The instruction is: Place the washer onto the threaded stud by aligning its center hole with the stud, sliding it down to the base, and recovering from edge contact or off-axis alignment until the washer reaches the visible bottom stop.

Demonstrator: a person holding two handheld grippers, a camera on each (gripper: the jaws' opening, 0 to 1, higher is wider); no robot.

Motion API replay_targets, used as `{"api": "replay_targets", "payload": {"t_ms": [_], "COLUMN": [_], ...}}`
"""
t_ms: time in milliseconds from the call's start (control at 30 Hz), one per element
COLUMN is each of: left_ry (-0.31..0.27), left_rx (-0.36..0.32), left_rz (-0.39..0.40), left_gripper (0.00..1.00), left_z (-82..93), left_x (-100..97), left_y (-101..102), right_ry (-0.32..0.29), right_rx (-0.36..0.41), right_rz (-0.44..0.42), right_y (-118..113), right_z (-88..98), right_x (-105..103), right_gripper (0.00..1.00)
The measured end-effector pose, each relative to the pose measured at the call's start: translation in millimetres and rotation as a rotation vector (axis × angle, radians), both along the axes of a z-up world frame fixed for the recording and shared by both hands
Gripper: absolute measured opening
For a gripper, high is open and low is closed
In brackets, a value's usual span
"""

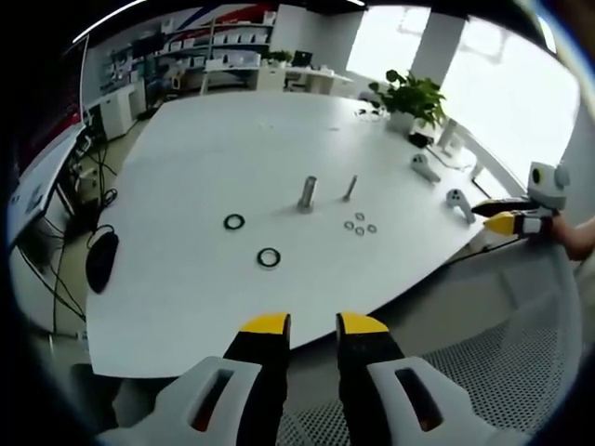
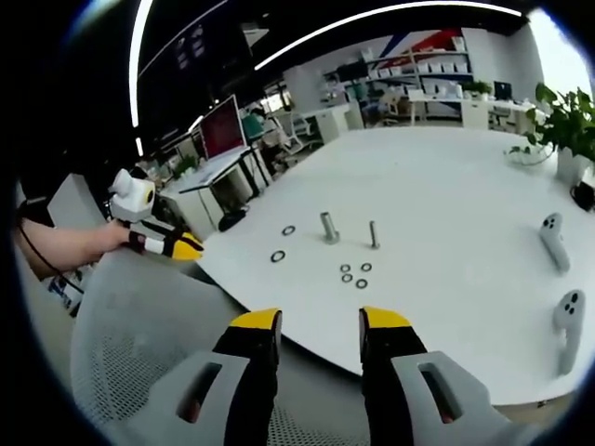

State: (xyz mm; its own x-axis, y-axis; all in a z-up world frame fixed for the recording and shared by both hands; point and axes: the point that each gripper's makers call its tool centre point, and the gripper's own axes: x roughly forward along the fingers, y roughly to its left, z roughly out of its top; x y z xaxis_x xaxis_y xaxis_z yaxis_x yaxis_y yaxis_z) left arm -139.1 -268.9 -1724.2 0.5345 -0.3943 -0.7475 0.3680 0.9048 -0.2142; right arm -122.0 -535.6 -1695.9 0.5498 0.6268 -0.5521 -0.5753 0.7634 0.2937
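While both yellow-tipped grippers, left [image 1: 313, 327] and right [image 2: 320, 325], hover parted and empty off the white table [image 1: 204, 177], the small grey washers [image 1: 359, 224] lie untouched near the thin threaded stud [image 1: 350, 188], so picking one seems next.

The thick stud [image 1: 307, 192] stands upright mid-table [image 1: 214, 139], the thin stud [image 1: 350, 188] just beside it. Two dark rings [image 1: 251, 240] lie apart on its near side; four small washers [image 1: 359, 224] cluster near the thin stud. Bare tabletop lies all round the thick stud. Two controllers [image 2: 561, 279] and a plant [image 1: 409, 98] stand well away from it.
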Motion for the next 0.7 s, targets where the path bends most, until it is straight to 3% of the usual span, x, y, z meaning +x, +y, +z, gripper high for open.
{"api": "replay_targets", "payload": {"t_ms": [700], "left_ry": [-0.008], "left_rx": [0.0], "left_rz": [0.024], "left_gripper": [0.18], "left_z": [0.1], "left_x": [1.0], "left_y": [2.3], "right_ry": [0.002], "right_rx": [0.006], "right_rz": [0.01], "right_y": [1.6], "right_z": [0.1], "right_x": [-1.8], "right_gripper": [0.35]}}
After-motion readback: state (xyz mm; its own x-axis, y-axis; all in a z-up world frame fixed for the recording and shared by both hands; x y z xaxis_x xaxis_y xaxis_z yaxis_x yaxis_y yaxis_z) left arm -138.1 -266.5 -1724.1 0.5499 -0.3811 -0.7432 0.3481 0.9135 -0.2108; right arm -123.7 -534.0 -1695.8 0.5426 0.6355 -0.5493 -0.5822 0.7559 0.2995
